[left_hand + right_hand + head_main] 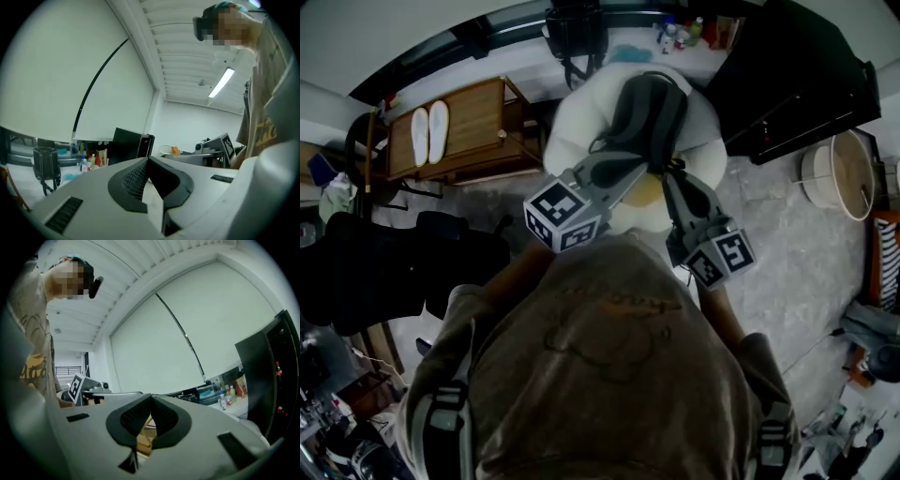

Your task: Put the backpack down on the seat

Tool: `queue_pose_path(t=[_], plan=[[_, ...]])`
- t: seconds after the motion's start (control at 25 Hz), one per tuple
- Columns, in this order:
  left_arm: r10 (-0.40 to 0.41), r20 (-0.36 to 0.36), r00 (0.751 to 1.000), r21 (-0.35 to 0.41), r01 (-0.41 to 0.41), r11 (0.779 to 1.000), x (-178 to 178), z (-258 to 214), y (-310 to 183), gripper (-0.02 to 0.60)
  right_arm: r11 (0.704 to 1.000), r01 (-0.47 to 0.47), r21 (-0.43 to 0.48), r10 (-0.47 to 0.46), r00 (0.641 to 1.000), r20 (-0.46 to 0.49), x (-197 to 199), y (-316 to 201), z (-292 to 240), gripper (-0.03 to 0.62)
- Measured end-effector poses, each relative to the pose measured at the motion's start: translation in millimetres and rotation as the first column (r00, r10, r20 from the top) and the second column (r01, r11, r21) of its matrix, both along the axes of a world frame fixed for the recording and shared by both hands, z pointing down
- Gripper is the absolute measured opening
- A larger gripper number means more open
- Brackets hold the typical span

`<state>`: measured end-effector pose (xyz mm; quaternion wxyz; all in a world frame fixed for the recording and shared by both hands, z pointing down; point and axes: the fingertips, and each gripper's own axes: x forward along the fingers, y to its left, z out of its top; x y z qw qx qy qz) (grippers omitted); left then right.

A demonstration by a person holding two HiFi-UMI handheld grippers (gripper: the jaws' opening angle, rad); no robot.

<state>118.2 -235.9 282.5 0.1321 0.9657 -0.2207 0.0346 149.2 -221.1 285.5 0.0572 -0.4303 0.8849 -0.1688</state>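
Observation:
A dark grey backpack lies on the round white cushioned seat in the head view. Both grippers are held up in front of the person's chest, above the near edge of the seat. My left gripper has its jaws together with nothing between them, and its own view shows the closed tips against the far wall. My right gripper is likewise shut and empty, as its closed tips show. Neither gripper view shows the backpack.
A wooden cabinet with a pair of white slippers stands left of the seat. A black cabinet is at the right, a round white basket beyond it. A black chair is at the left. Bottles line the far ledge.

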Motion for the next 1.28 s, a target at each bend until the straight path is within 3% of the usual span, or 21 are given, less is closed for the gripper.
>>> queue_pose_path(t=[0.28,1.28], plan=[[0.008,-0.029,1.000,0.135,-0.004,0.991,-12,-15,13,0.000,0.998,-0.006,0.066,0.006,1.000,0.002,-3,13,-12,-0.001],[-0.015,-0.058,0.998,0.049,0.018,0.999,-10,-9,16,0.000,0.999,-0.032,0.044,0.032,0.999,-0.005,-8,17,-6,-0.002]])
